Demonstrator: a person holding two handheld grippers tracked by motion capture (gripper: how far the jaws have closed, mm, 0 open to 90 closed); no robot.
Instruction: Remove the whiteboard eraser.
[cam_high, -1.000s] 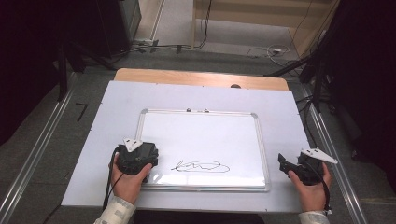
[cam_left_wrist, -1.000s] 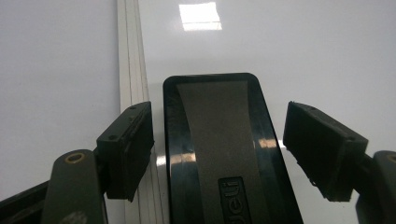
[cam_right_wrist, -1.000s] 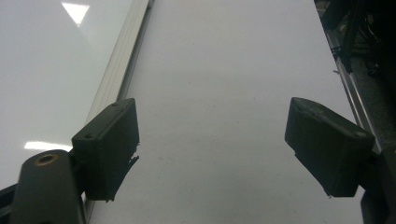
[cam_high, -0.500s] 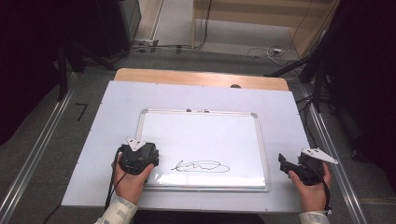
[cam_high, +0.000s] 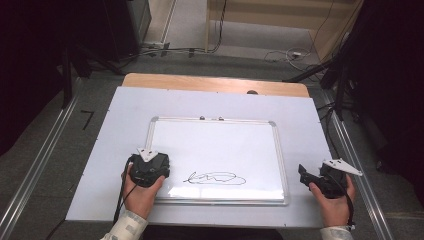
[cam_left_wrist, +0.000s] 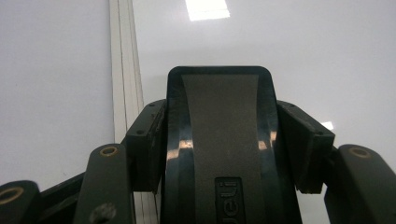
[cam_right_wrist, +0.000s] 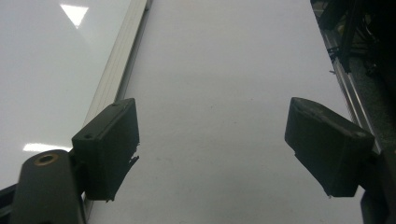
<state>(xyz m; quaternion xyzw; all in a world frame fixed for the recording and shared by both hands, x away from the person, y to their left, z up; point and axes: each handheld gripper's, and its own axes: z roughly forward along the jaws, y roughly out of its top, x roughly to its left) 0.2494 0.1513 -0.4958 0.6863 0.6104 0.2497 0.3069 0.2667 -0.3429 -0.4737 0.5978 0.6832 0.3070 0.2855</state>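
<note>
Whiteboard eraser (cam_left_wrist: 219, 144), dark with a grey felt face, is sitting pinched between the jaws of the left gripper (cam_high: 150, 167), which is hovering over the lower left corner of the whiteboard (cam_high: 220, 145), beside its black scribble (cam_high: 215, 178). Right gripper (cam_right_wrist: 212, 149) is resting with jaws spread, just outside the whiteboard's right frame.

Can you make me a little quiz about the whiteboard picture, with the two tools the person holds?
1. True or false: the right tool is holding something.
2. What is the left tool clamped on? A) a dark eraser B) a cup C) a spoon
3. Fill in: the black scribble is on the ____.

Key
1. False: its jaws are spread wide with nothing between them, over the white mat.
2. A, the eraser.
3. whiteboard
</note>
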